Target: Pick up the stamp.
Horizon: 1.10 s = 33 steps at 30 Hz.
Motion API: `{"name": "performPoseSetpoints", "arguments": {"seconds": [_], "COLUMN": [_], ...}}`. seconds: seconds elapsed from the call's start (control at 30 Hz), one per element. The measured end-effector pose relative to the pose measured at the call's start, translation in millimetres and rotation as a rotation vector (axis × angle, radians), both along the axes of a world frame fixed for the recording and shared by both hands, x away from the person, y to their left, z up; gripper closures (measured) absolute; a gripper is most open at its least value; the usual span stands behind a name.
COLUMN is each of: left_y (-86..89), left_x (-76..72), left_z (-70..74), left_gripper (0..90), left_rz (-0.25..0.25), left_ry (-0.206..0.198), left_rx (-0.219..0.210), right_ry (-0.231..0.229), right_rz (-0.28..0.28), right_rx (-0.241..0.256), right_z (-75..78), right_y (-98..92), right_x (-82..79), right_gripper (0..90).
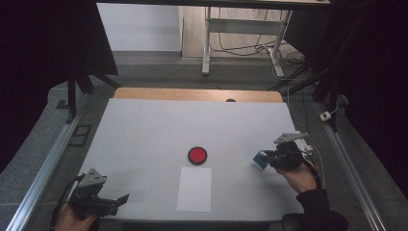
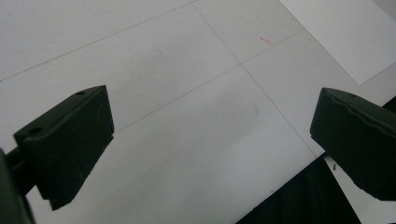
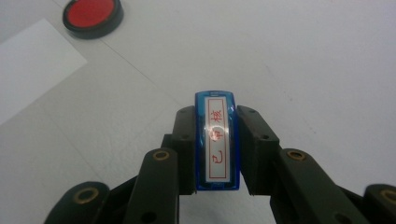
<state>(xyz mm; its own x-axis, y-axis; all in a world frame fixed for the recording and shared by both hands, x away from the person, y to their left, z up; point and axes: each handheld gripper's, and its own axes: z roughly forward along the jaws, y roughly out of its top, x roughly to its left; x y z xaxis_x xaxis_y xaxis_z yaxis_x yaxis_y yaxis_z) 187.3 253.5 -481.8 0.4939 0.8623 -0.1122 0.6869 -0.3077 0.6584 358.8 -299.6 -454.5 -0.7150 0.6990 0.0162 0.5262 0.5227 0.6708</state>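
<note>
The counter (image 1: 144,130) has a pale grey-white top marked by thin seam lines, with a strip of bare wood along its far edge. A round black pad with a red centre (image 1: 197,155) lies near the middle. Just beside it, on the near side, a white sheet of paper (image 1: 194,188) lies flat, reaching towards the near edge.
</note>
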Motion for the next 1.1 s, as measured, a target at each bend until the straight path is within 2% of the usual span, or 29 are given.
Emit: {"name": "performPoseSetpoints", "arguments": {"seconds": [0.1,0.5,1.1], "left_y": [0.1,0.3,0.8], "left_x": [0.1,0.1,0.3], "left_z": [-0.1,-0.1,0.0], "left_gripper": [0.1,0.0,0.0], "left_rz": [0.001,0.002,0.002], "left_ry": [0.001,0.001,0.002], "left_rx": [-0.001,-0.002,-0.004], "right_ry": [-0.001,-0.029,-0.042], "right_rz": [0.009,0.082,0.187], "right_rx": [0.033,0.04,0.089], "right_z": [4.1,12.7,20.5], "right_y": [2.9,20.6,59.1], "right_x": [-1.8,-10.7,-19.5], "right_gripper": [70.4,70.3,70.3]}}
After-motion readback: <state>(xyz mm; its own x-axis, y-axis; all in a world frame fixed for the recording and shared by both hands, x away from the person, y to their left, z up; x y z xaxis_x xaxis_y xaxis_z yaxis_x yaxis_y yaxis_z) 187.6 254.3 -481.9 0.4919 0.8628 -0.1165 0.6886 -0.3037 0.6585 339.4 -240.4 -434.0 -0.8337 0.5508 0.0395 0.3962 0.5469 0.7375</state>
